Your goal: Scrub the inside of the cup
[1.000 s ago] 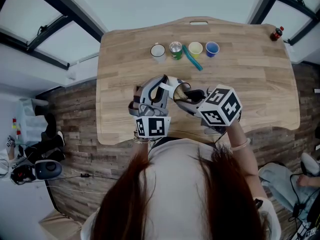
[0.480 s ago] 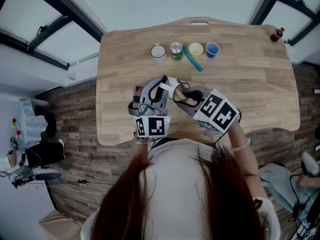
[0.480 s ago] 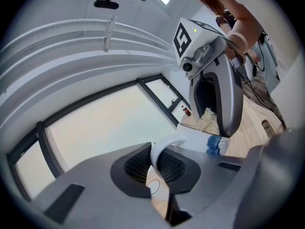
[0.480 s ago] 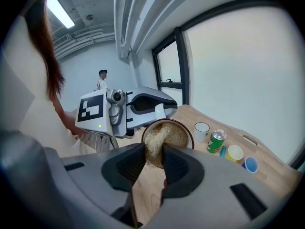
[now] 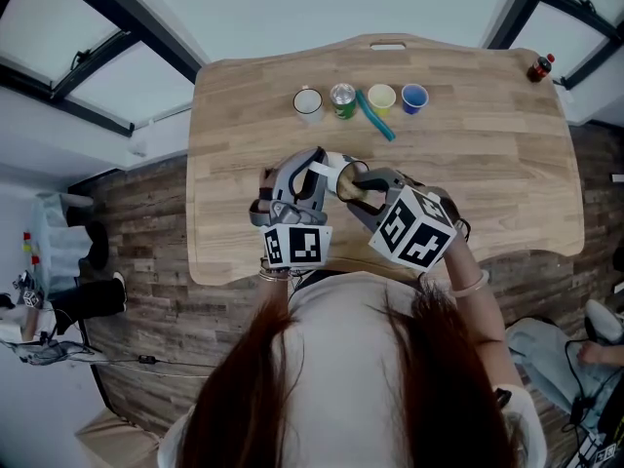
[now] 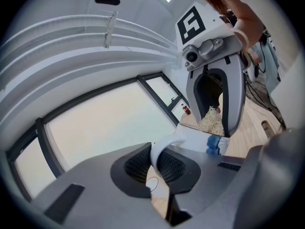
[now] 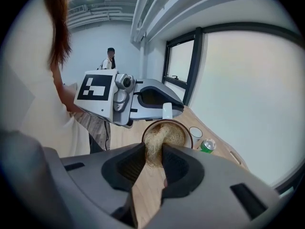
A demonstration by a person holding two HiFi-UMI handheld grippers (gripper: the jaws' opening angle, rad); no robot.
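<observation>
The cup (image 6: 198, 140) is held over the near part of the table (image 5: 487, 164), its handle clamped in the left gripper (image 6: 155, 168). Its mouth is presented to the right gripper (image 7: 150, 163) (closed tight on the wooden brush (image 7: 145, 194)), so that the bristles (image 7: 159, 138) are kept inside for scrubbing.

White cup (image 6: 196, 140), bristly brush (image 7: 162, 135) inside

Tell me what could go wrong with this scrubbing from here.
The left gripper holds the white handled cup only by its thin handle; brush pressure could twist it loose. The right gripper pinches the wooden-handled straw-bristle brush close to its bristles; a hard push might make it slip.
</observation>
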